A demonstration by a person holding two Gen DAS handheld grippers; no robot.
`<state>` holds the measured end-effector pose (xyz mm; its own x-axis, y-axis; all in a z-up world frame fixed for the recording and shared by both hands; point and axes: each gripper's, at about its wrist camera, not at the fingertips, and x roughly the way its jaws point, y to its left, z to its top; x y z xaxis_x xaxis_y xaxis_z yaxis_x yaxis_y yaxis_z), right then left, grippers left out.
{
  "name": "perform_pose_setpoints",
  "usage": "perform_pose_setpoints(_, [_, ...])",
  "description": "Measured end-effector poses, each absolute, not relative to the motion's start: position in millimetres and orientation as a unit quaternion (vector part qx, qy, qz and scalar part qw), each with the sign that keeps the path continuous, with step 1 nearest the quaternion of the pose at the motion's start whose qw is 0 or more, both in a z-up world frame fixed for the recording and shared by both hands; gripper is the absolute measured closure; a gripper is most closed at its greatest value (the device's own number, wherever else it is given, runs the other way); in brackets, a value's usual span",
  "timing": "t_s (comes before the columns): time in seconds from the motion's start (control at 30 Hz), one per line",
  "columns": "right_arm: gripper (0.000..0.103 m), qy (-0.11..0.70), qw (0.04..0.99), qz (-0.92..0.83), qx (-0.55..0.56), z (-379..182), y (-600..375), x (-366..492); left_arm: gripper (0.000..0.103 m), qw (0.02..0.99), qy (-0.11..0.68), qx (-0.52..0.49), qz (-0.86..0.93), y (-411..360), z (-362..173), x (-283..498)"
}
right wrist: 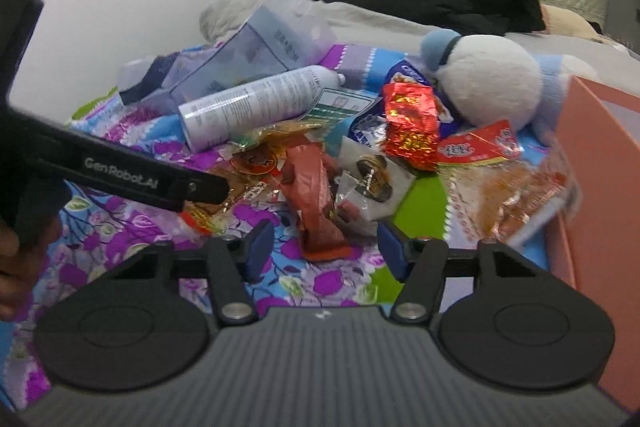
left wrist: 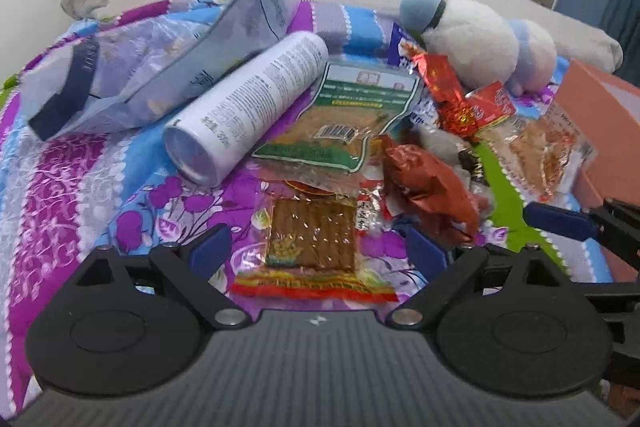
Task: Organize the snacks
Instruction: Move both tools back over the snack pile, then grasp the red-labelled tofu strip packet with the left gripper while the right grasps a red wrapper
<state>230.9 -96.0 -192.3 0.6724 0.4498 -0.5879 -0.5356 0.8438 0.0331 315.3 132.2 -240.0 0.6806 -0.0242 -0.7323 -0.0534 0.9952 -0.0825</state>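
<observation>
Showing only rightward, the pink box [right wrist: 600, 187] flanks both unclenched, empty hand-held grippers [left wrist: 316, 253] [right wrist: 326, 247].

One white cylindrical spray can [left wrist: 248, 111], one pale blue plastic pouch bag [left wrist: 160, 67], one white-and-blue plush toy [left wrist: 476, 39], one salmon-pink cardboard box [right wrist: 600, 187], and at least eight small foil or clear plastic snack packets [left wrist: 312, 239] in a heap, several overlapping too much for an exact count

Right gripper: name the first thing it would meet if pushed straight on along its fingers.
Most likely the crumpled reddish-brown foil snack packet, lying on the flowered bedspread just ahead of the open right gripper, between its fingers' lines. Depth is hard to judge here.
</observation>
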Motion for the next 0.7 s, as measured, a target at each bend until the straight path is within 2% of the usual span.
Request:
perform_pose_setpoints(0.27, [0.049,0.302,0.902,0.284,-0.118,-209,-71,247,0.013,0.905,0.425,-0.025,0.003,130,-266,336])
perform_pose_setpoints(0.4, [0.062,0.301,0.902,0.272,-0.147,-215,-62,248,0.018,0.908,0.418,-0.018,0.004,129,-267,333])
perform_pose_setpoints(0.43, [0.071,0.303,0.901,0.274,-0.143,-214,-62,248,0.021,0.909,0.417,-0.019,0.004,130,-266,332])
perform_pose_setpoints(0.47, [0.071,0.307,0.901,0.276,-0.136,-214,-63,248,0.024,0.910,0.415,-0.021,0.006,131,-264,331])
perform_pose_setpoints(0.5, [0.072,0.310,0.900,0.275,-0.132,-214,-64,248,0.031,0.910,0.414,-0.024,0.010,134,-263,330])
perform_pose_setpoints(0.7, [0.076,0.308,0.903,0.271,-0.130,-205,-70,239,0.035,0.908,0.416,-0.044,0.003,139,-256,317])
